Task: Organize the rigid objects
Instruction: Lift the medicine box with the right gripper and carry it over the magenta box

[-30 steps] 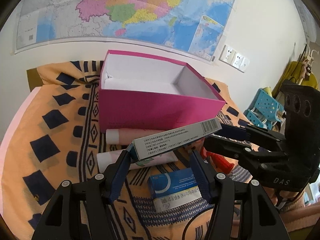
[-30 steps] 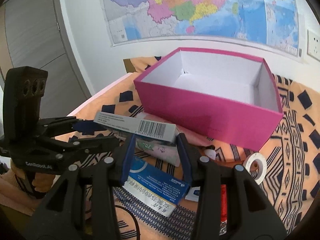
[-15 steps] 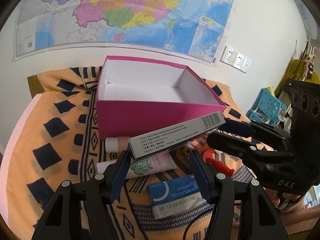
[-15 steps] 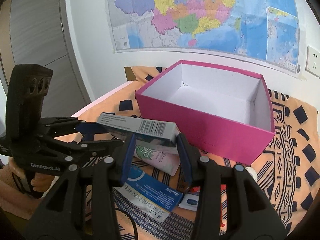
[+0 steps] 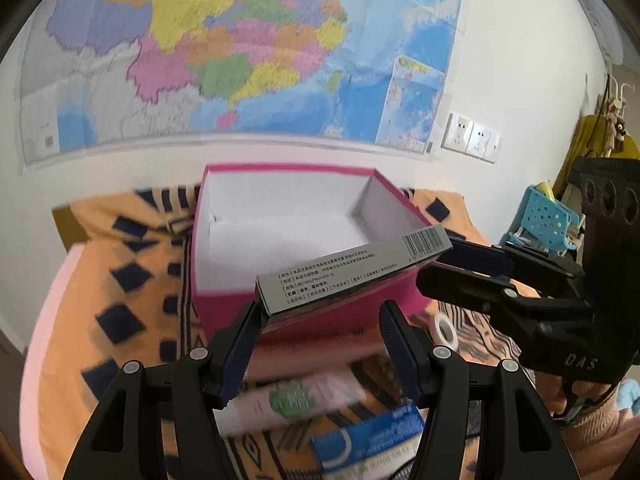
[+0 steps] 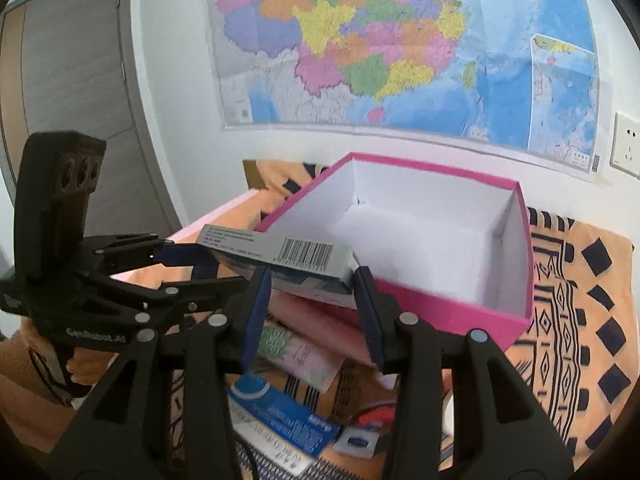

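Left tongs (image 5: 320, 340): raised, angled forward, blue-padded fingers (image 5: 240, 350) spread wide, one pad against end of grey carton (image 5: 352, 268). Right tongs (image 6: 312, 300): level, coming in from opposite side, fingers (image 6: 368, 312) closed on carton's barcode end. Tongs face each other, close together.

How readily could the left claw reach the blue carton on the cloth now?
Probably not yet: the grey carton lies across the left claw near the pink box, though the blue carton below looks uncovered.
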